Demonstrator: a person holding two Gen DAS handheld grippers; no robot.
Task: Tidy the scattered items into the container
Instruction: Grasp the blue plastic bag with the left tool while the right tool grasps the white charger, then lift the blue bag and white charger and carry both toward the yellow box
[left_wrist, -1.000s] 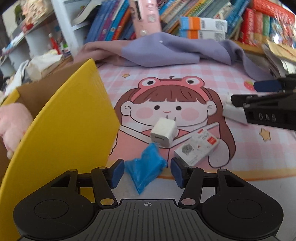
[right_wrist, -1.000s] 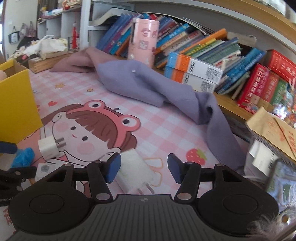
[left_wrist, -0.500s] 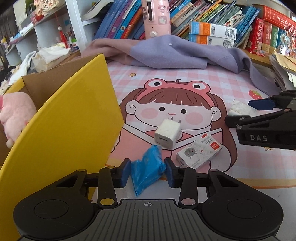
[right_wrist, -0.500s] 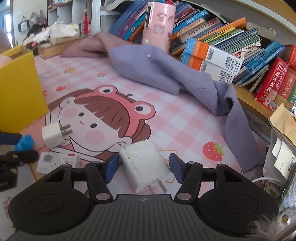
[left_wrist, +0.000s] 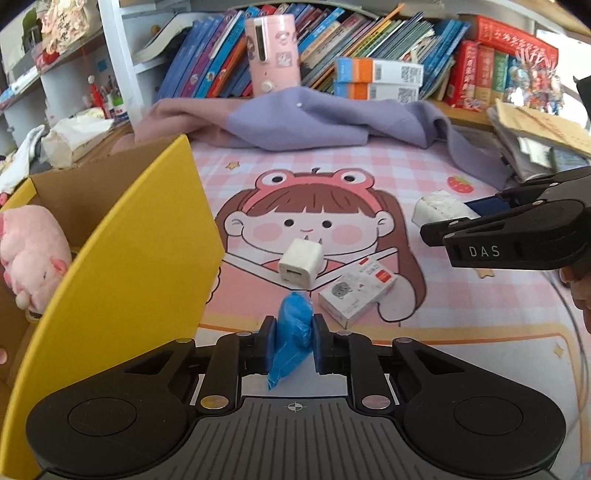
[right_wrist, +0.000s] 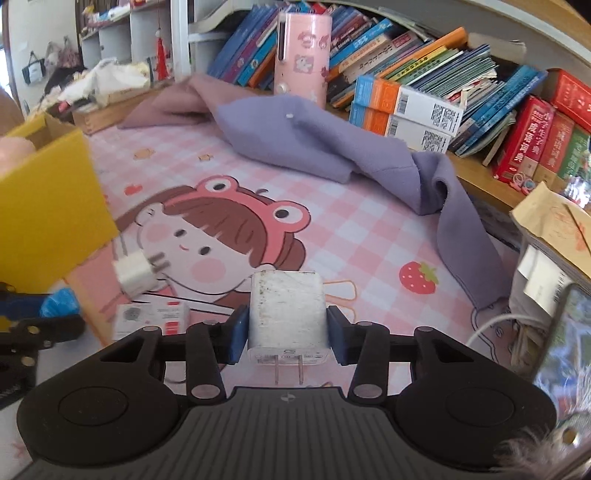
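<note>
Pink cartoon mat (left_wrist: 388, 177): left jaws clamp blue bag (left_wrist: 291, 332); right jaws closing on white charger (right_wrist: 287, 314)

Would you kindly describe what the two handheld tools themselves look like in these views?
Both are matte black plastic: the left tool and right tool have two linkage arms with silver rivets, blue pads, round side housings and a ribbed grey base. White "DAS" lettering marks the right one's side.
</note>
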